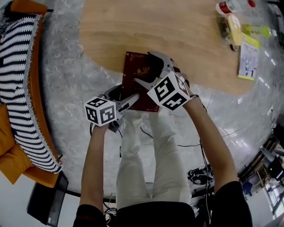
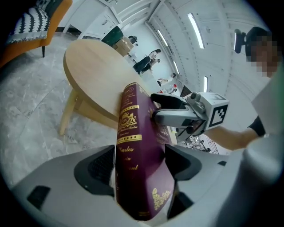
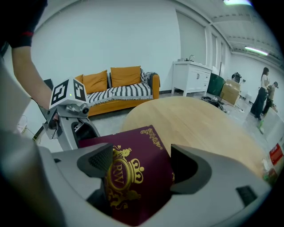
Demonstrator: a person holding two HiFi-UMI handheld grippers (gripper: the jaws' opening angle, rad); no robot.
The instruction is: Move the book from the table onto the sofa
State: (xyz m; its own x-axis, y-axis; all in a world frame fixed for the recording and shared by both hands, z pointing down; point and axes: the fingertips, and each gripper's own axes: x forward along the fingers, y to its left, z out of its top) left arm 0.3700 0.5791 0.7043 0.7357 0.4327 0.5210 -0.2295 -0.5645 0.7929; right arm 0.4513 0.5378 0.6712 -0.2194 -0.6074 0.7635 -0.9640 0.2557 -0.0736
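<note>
A dark red book point(image 1: 135, 71) with gold print juts well over the near edge of the round wooden table point(image 1: 177, 31). My right gripper point(image 1: 143, 67) is shut on the book point(image 3: 137, 173), whose crowned cover fills the space between its jaws. My left gripper point(image 1: 128, 97) comes in from the near left. It stands open around the spine of the book point(image 2: 135, 146), with the pads close on either side. The right gripper point(image 2: 155, 108) shows in the left gripper view, clamped on the cover. The orange sofa point(image 1: 17, 66) with a striped throw lies far left.
A bottle point(image 1: 233, 6), snack packets and a booklet point(image 1: 248, 55) lie at the table's far right. Cables point(image 1: 195, 173) trail on the marble floor by the person's legs. A white cabinet point(image 3: 193, 75) stands beyond the sofa point(image 3: 115, 91); people point(image 3: 262, 93) stand far off.
</note>
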